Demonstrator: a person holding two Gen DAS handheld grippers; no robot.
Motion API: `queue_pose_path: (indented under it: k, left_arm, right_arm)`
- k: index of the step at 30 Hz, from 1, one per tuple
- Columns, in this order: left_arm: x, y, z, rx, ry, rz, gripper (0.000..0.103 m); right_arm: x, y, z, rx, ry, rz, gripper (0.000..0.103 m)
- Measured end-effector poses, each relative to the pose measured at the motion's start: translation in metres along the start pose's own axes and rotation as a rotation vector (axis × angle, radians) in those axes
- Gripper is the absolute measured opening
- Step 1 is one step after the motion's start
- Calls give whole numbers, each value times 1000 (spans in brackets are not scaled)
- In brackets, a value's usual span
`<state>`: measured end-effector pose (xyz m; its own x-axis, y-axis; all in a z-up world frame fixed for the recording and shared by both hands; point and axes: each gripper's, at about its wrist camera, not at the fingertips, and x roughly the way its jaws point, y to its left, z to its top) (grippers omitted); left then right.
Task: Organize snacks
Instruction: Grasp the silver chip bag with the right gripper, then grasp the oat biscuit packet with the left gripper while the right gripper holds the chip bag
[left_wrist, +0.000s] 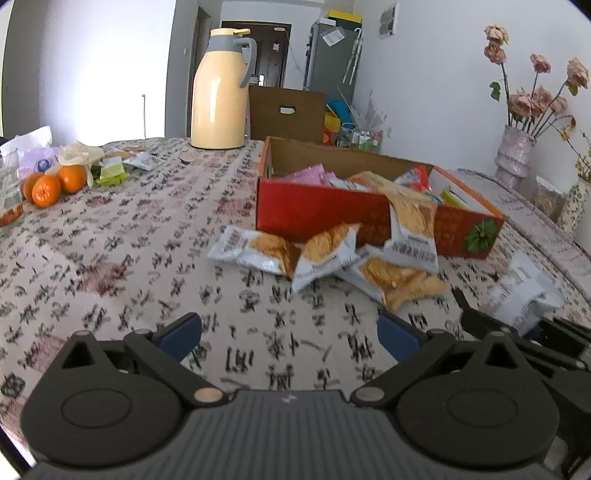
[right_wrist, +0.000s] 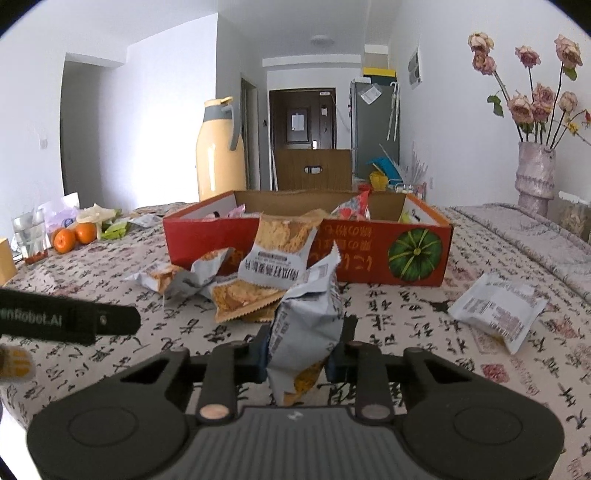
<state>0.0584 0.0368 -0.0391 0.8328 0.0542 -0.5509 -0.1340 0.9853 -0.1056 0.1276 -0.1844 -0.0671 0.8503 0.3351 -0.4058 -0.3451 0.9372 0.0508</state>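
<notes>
My right tongs (right_wrist: 301, 349) pinch a crinkled grey snack packet (right_wrist: 308, 325). My left tongs (left_wrist: 290, 338) gape wide, empty, over the calligraphy-printed surface (left_wrist: 129, 258); "nRobot.AI" is legible.

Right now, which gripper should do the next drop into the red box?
Right. The right gripper is already shut on a snack packet and faces the red box head-on. The left gripper is open, holding nothing, above bare tablecloth; it would need to pick first.

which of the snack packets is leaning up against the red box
The tall packet, propped upright against the red box front with its orange top over the rim. The other loose packets lie on the tablecloth, and one more is clamped in the right gripper.
</notes>
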Motion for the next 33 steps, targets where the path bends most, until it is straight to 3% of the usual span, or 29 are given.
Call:
queue_pose_path:
  k: [14, 33]
  left_arm:
    - [10, 9, 31, 6, -11, 44, 103]
    - [48, 23, 55, 46, 51, 106, 103]
  right_arm:
    - [-11, -24, 14, 21, -22, -50, 27]
    - [-8, -49, 33, 36, -27, -95, 27]
